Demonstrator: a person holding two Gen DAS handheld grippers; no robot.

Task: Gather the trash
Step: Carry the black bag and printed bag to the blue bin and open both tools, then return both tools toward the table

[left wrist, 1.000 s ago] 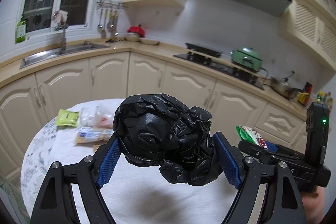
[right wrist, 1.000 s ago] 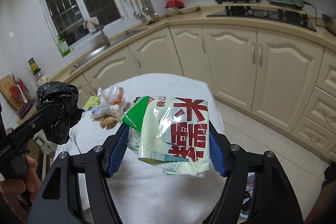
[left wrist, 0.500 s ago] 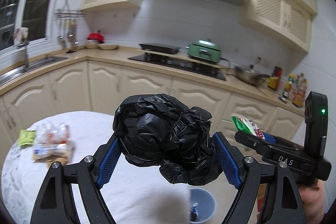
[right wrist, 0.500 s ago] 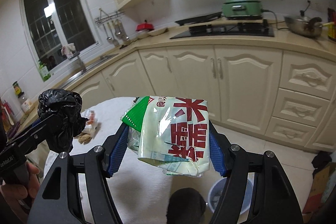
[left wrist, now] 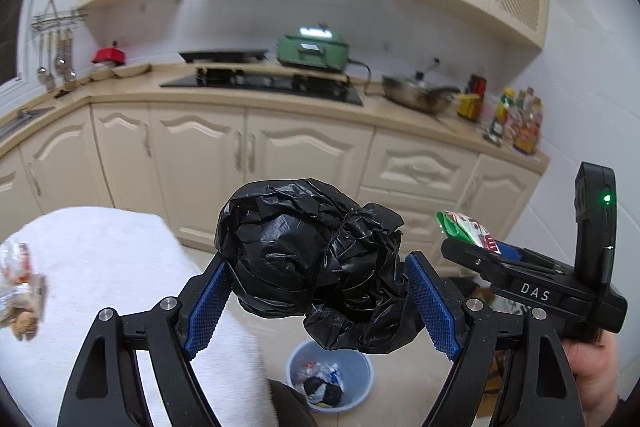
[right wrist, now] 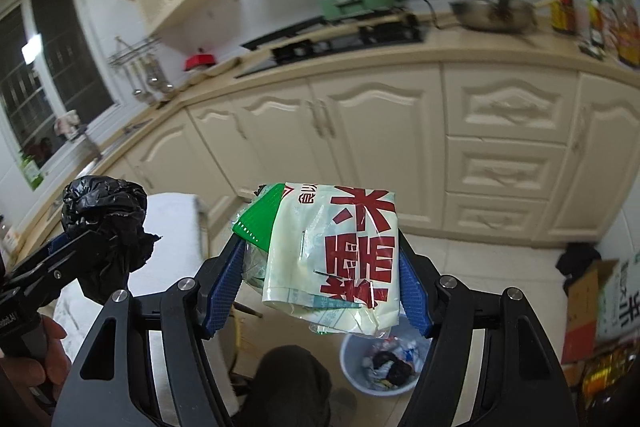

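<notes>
Both hand-held grippers are clamping trash: left (left wrist: 316,291) the black bag (left wrist: 312,259), right (right wrist: 320,291) the packet (right wrist: 332,255); center each above the bin (left wrist: 330,375) before releasing.

black bag (left wrist: 312,259) gripped, bin (left wrist: 330,375) below

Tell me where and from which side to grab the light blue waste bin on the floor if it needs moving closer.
Grip the light blue waste bin by its upper rim, coming straight down from above. It stands upright with its mouth open, and its thin wall suits one finger inside, one outside. Pick a rim stretch away from the trash heaped inside. Both tools are occupied: left holds the black bag, right the printed wrapper.
</notes>
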